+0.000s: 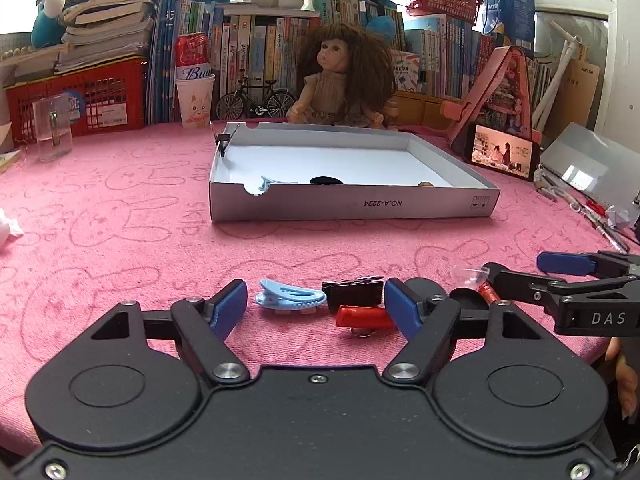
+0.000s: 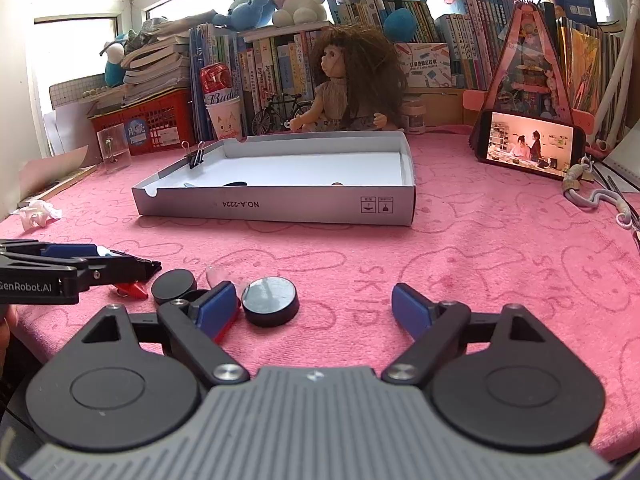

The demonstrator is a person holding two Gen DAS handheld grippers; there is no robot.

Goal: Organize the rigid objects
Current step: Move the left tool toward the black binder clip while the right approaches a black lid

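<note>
Right claw (image 2: 316, 306) reads "DAS"; box (image 1: 352, 204), seemingly "NO.A-2224".

Blue hair clip (image 1: 290, 295) (flat, seemingly) on cloth (image 1: 120, 208)

Box wall (image 1: 352, 204) hides most of the blue clip (image 1: 269, 183) inside

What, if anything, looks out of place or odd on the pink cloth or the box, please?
A crumpled white tissue lies loose at the pink cloth's left edge, away from the other items. A black binder clip stands clamped upright on the white box's left wall.
</note>
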